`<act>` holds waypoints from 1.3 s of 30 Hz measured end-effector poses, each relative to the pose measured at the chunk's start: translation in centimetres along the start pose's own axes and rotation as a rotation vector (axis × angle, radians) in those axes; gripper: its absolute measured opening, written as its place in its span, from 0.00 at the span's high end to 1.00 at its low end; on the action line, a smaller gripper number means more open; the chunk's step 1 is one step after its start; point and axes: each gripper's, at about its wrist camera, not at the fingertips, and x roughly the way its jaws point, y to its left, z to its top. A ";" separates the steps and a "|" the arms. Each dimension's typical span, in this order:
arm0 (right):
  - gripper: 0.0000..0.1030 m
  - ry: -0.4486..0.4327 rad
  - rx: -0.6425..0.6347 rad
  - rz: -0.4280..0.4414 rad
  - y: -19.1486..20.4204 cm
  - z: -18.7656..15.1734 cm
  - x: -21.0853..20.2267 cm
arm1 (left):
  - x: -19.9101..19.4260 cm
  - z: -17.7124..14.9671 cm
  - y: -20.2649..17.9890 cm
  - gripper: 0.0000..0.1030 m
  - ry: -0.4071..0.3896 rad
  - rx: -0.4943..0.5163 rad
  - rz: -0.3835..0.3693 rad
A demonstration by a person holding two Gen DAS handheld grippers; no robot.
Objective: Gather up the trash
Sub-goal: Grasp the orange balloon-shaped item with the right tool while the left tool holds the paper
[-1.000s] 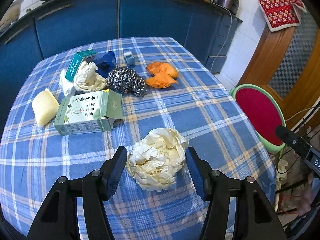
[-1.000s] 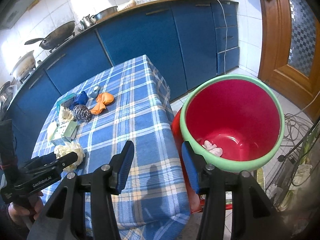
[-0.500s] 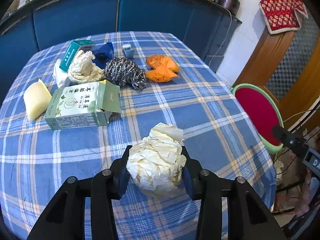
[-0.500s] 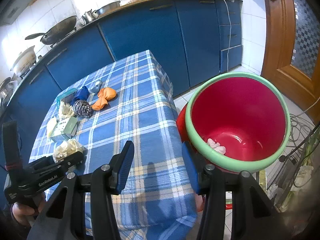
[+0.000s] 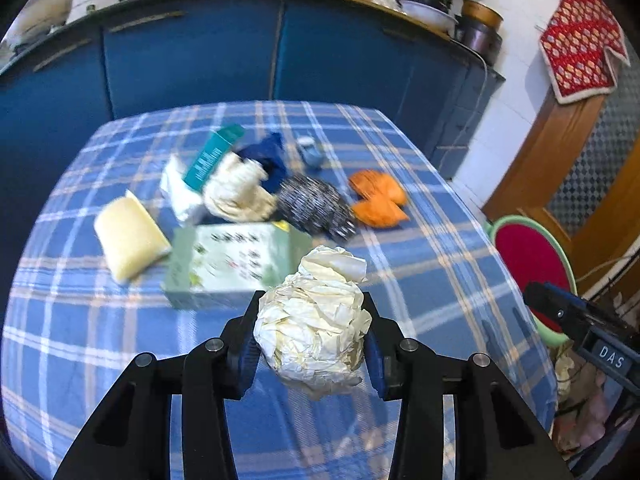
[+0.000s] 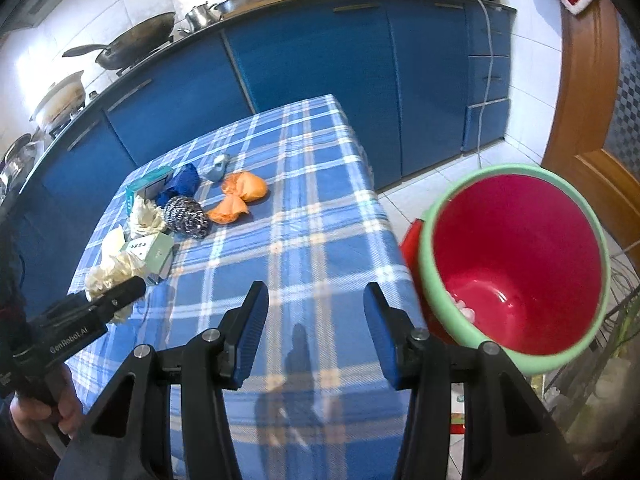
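The left gripper is clamped on a crumpled ball of cream-white paper, one blue-padded finger pressed against each flank. The grip sits at the ball's widest girth, which I judge deliberate: a loose wad held there is least likely to slip out. The ball appears clear of the blue plaid tablecloth, though the gap beneath it cannot be confirmed from either view.

The right gripper stands with its fingers well apart and nothing between them. It hovers over the table's near edge. In the right wrist view the red plastic bin with a pale green rim lies at 3 o'clock, beside the table on the floor, mouth upward. It is presumably stationed there as the receptacle. Something small and pale lies at its bottom; identity not determinable.

Condition of the held item: irregular, heavily creased, many folded facets, a flap protruding at 12 o'clock. It looks light and compressible.

Remaining items, at 11 to 12 o'clock of the left gripper in its own view: a pale green printed carton, a yellow sponge block, a steel wool scourer, orange peel pieces, a second crumpled paper wad and a teal box. All are blurred by motion.
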 end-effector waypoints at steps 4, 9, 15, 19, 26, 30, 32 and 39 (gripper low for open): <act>0.50 0.006 -0.006 0.017 1.3 1.0 1.2 | 0.0 0.9 1.3 0.56 -0.018 -0.021 0.022; 0.50 0.021 -0.014 0.045 3.3 2.4 3.2 | 0.2 2.0 3.1 0.56 -0.037 -0.046 0.050; 0.50 0.049 -0.029 0.058 5.5 3.8 5.9 | 0.8 2.8 4.6 0.56 -0.049 -0.073 0.062; 0.50 0.066 -0.025 0.067 6.7 4.5 7.8 | 1.4 3.0 5.5 0.56 -0.045 -0.094 0.062; 0.50 0.072 0.019 0.057 7.5 5.7 10.7 | 2.1 3.1 6.4 0.56 -0.040 -0.116 0.052; 0.50 0.085 0.035 0.036 7.8 6.3 12.3 | 2.5 3.1 6.7 0.56 -0.036 -0.126 0.046; 0.50 0.090 0.038 0.026 7.9 6.5 13.0 | 2.6 3.1 6.8 0.56 -0.034 -0.128 0.045; 0.66 0.088 0.007 -0.005 8.3 6.8 14.1 | 2.9 3.1 6.7 0.56 -0.035 -0.127 0.044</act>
